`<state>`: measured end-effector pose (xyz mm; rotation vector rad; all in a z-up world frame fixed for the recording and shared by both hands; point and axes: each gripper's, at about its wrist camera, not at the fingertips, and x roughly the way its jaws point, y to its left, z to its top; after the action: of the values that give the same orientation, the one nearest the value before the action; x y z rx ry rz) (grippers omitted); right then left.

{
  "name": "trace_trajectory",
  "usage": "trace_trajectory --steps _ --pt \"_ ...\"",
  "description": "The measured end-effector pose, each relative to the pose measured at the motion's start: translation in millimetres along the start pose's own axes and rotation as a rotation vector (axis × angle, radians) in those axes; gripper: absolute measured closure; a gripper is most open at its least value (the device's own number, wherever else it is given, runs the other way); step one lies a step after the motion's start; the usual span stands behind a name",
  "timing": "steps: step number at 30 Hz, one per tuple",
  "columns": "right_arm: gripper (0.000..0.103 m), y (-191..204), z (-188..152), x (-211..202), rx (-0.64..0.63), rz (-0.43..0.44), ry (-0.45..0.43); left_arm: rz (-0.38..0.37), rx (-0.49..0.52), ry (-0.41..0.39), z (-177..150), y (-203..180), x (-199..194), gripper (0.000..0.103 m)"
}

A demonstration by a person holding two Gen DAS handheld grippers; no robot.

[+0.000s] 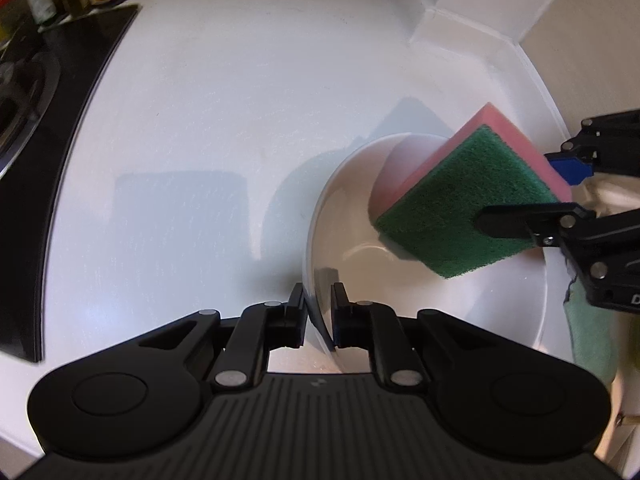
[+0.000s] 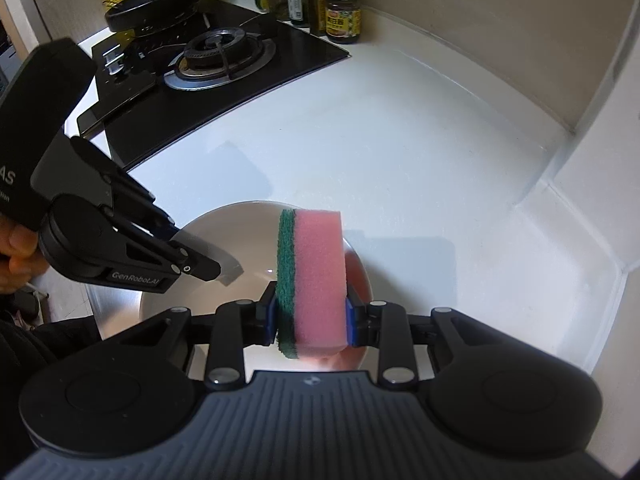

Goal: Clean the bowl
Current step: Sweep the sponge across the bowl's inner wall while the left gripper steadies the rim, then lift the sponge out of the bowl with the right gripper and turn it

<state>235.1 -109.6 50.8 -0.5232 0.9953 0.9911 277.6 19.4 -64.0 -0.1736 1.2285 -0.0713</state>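
Note:
A white bowl (image 1: 460,304) stands on the white counter (image 1: 200,140). In the left wrist view its near rim runs between the fingers of my left gripper (image 1: 319,294), which is open with a slim gap beside the rim. My right gripper (image 2: 310,300) is shut on a pink sponge (image 2: 320,272) with a green scouring face. It holds the sponge upright over the inside of the bowl (image 2: 224,236). The left wrist view shows the sponge (image 1: 460,200) tilted into the bowl's right half, green face toward that camera. The bowl's floor under the sponge is hidden.
A black gas hob (image 2: 220,60) lies at the back left with a dark pan (image 2: 160,0) behind it. Jars and bottles (image 2: 344,16) line the wall. A raised white ledge (image 2: 580,220) borders the counter on the right. A green cloth (image 1: 592,332) hangs at the right edge.

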Motion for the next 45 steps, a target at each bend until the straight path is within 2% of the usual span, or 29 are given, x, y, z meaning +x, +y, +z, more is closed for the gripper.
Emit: trace_trajectory --steps 2,8,12,14,17,20,22,25,29,32,33,38,40,45 --pt "0.077 0 0 1 0.009 -0.005 0.012 0.01 0.036 -0.005 3 1 0 0.093" --pt "0.077 9 -6 -4 0.01 0.01 0.066 -0.024 0.102 0.012 13 5 2 0.096" --pt "0.076 18 -9 -1 0.045 0.11 0.068 -0.041 0.121 0.016 13 3 7 0.097" --pt "0.076 21 -6 3 0.06 0.121 0.052 -0.044 0.131 0.015 11 2 6 0.097" --pt "0.077 19 -1 9 0.111 0.103 -0.005 -0.047 0.136 0.014 8 2 6 0.096" --pt "0.077 17 5 11 0.11 0.034 -0.045 -0.042 0.139 0.013 5 -1 6 0.096" --pt "0.077 16 6 10 0.081 -0.025 -0.022 -0.044 0.129 0.013 4 -1 6 0.096" --pt "0.077 14 4 5 0.056 -0.047 0.041 -0.048 0.121 0.01 2 -2 6 0.096" --pt "0.077 15 -4 0 0.067 0.015 0.112 -0.038 0.13 0.01 -2 -7 6 0.096" --pt "0.076 15 -10 4 0.139 0.125 0.09 -0.03 0.133 0.008 -5 -10 6 0.096" --pt "0.076 15 -10 5 0.16 0.136 0.072 -0.029 0.133 0.006 -6 -11 6 0.096" --pt "0.077 -1 -5 12 0.264 0.102 -0.034 -0.026 0.126 0.001 -11 -13 1 0.096" --pt "0.077 -3 -3 14 0.255 0.078 -0.034 -0.029 0.122 -0.001 -15 -13 6 0.096" --pt "0.077 0 -7 6 0.217 0.024 0.044 -0.041 0.117 0.001 -14 -4 -11 0.095"
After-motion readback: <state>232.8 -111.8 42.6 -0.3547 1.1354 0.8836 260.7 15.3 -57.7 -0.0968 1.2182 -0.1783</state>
